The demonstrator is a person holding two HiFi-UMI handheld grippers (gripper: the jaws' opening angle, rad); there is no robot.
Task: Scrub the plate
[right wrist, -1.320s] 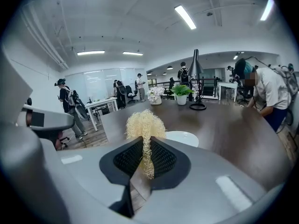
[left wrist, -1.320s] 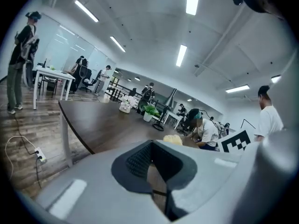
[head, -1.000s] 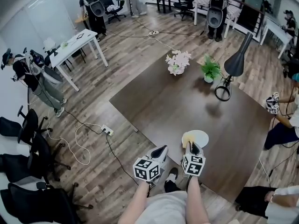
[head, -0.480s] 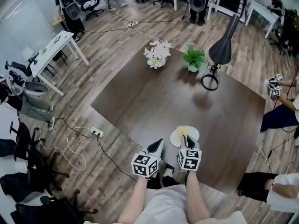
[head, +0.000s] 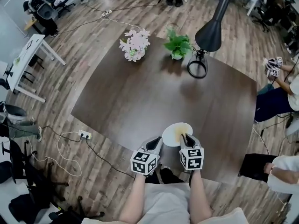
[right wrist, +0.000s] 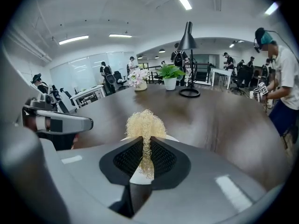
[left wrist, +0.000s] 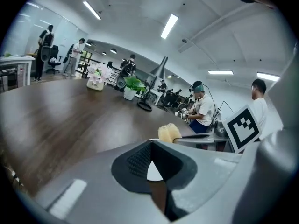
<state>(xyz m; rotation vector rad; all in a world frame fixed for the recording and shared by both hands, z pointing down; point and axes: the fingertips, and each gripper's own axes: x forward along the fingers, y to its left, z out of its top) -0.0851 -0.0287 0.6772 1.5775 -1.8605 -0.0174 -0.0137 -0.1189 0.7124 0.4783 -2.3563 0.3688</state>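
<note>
A white plate (head: 174, 129) lies flat near the front edge of the dark wooden table (head: 154, 97). My right gripper (head: 185, 137) is over the plate's near side, shut on a pale yellow mesh scrubber (right wrist: 145, 122) that sticks up past its tips. The plate's rim (right wrist: 170, 138) shows just beyond the scrubber. My left gripper (head: 158, 143) sits at the plate's left edge with its jaws shut and nothing between them. A sliver of the white plate (left wrist: 154, 171) shows under its pads. In the left gripper view, the scrubber (left wrist: 168, 132) appears just to the right.
At the table's far side stand a vase of pink flowers (head: 133, 45), a green potted plant (head: 177, 45) and a black desk lamp (head: 208, 34). A person (head: 280, 92) sits at the right edge. A power strip (head: 84, 135) and cables lie on the floor to the left.
My left gripper has drawn in from beside the plate to its left edge. The right gripper stays over the plate with the scrubber. The head view has shifted forward.
</note>
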